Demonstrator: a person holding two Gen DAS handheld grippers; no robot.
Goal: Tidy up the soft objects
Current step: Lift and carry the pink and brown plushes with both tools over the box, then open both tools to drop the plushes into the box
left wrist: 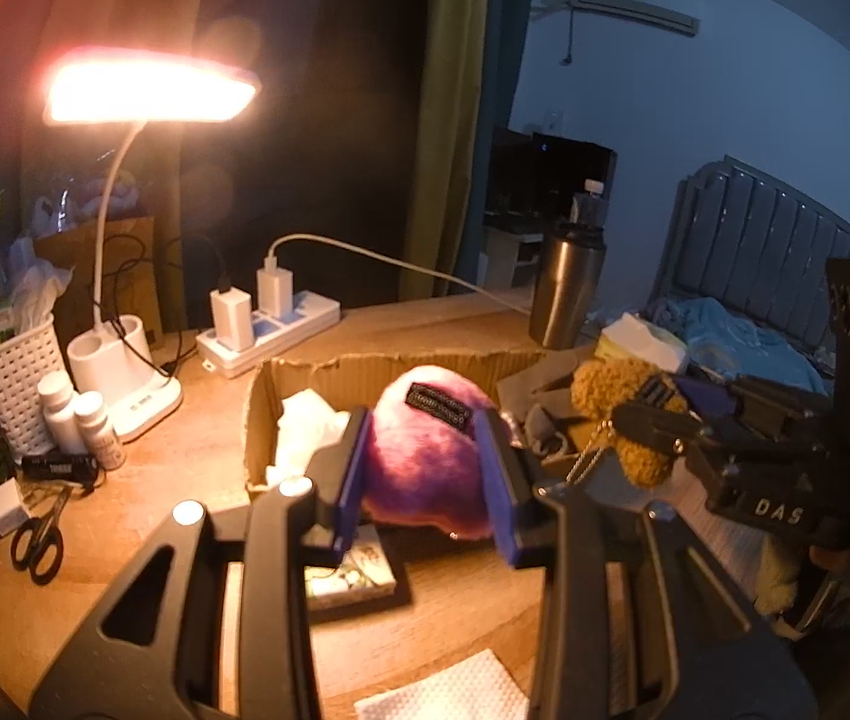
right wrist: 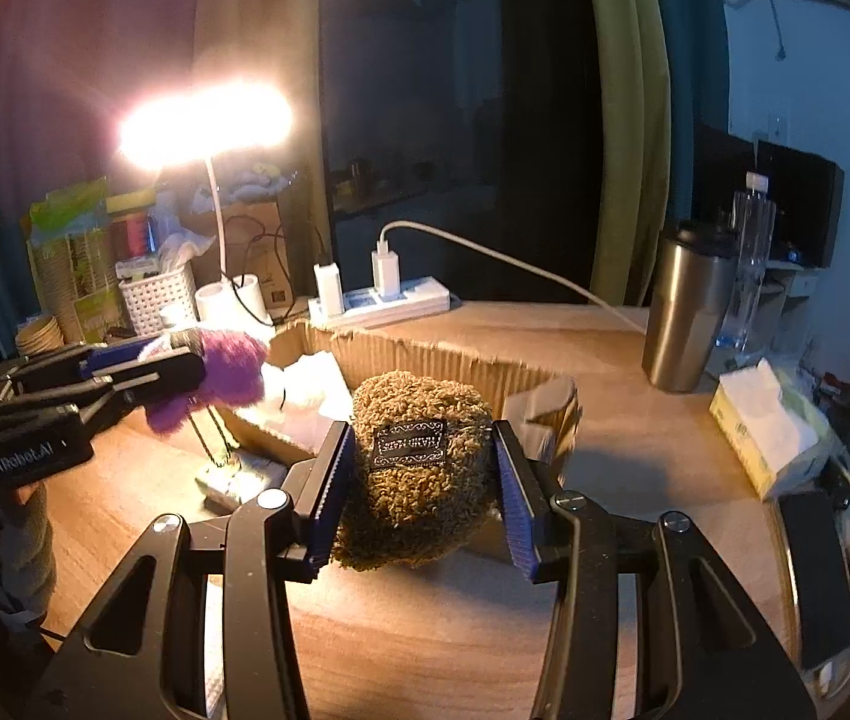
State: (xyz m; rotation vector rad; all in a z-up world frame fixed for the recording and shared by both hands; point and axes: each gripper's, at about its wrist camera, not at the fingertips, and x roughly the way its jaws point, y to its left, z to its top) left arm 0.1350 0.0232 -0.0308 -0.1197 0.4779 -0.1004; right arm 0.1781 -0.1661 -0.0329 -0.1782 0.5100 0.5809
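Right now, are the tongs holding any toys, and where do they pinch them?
Yes. The left tongs pinch the purple plush toy by its two sides. The right tongs pinch the brown plush toy by its sides too.

The left gripper (left wrist: 425,468) is clamping a fuzzy pink-purple plush toy (left wrist: 425,456) between its blue pads, above a wooden desk (left wrist: 197,420). Behind the toy, an open brown cardboard box (left wrist: 317,366) is holding white soft material. To the right, the right gripper (left wrist: 653,429) is gripping a shaggy brown plush toy (left wrist: 605,387). A white desk lamp (left wrist: 149,90) is glowing at the left.
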